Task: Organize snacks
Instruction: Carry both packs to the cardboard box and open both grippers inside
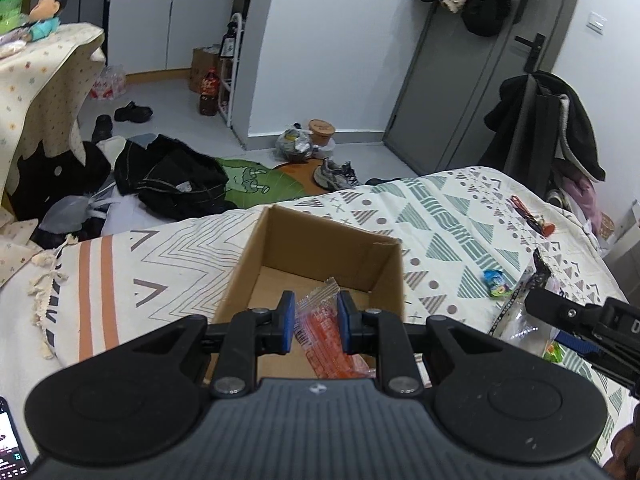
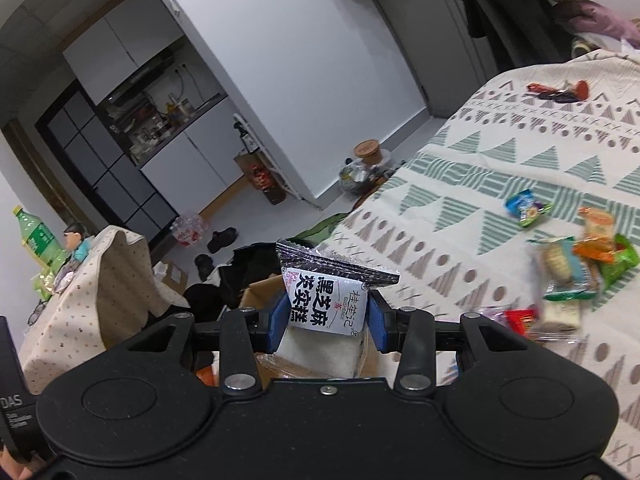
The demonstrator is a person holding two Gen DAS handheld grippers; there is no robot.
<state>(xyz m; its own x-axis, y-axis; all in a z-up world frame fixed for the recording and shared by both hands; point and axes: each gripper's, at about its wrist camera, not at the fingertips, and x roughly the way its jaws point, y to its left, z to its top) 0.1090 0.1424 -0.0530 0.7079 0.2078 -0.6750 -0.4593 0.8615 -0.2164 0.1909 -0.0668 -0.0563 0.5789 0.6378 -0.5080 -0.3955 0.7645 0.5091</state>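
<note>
Gripping packet (image 2: 332, 300) printed 黑芝麻 and 桂准记, right gripper (image 2: 330, 312)

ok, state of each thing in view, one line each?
left gripper: shut on the orange packet, above the box
right gripper: shut on the black-and-white packet
cardboard box: open, on the bed
blue candy: loose on the bedspread
snack pile: loose on the bedspread

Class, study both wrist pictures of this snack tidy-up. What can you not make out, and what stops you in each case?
- Left wrist view: the brown cardboard box's near floor, hidden behind the left gripper and its orange transparent packet.
- Right wrist view: the loose pile of colourful snack packets on the patterned bedspread, blurred.
- Right wrist view: the black-and-white packet's lower end, hidden behind the right gripper.
</note>
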